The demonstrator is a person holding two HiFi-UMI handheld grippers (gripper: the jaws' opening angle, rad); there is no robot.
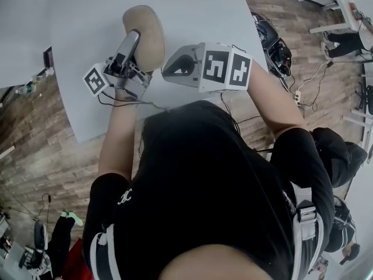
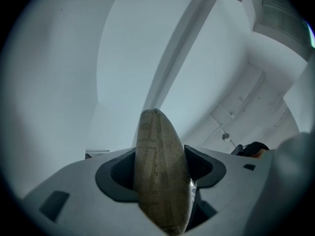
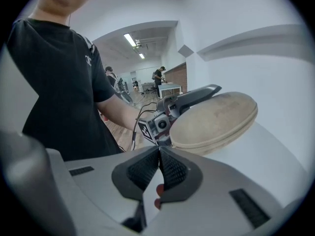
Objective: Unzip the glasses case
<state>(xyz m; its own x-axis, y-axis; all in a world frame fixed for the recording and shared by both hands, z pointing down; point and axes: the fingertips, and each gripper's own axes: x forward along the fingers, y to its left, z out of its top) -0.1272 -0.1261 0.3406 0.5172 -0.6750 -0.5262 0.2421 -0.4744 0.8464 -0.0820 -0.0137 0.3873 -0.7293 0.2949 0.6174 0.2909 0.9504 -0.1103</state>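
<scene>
Left gripper view is showing the glasses case (image 2: 160, 176) clamped on edge in the left gripper (image 1: 129, 54), above the table (image 1: 192, 10). At its four o'clock the right gripper (image 3: 159, 156) is hovering, jaws closed and empty — the case is looking light, stiff-shelled and cloth-covered, so pinching the zipper pull seems best.

A white table (image 1: 192, 10) stands on a wooden floor (image 1: 35, 139). Over the table's near part the left gripper (image 1: 133, 39) holds a tan glasses case (image 1: 150, 31); one grey jaw lies across the case's flat side, and the case points away from the person. Just to the right of it, also over the table's near edge, is the right gripper (image 1: 170, 70), with its marker cube (image 1: 224, 67) facing up. Right of the table, cables (image 1: 309, 86) lie on the floor.
</scene>
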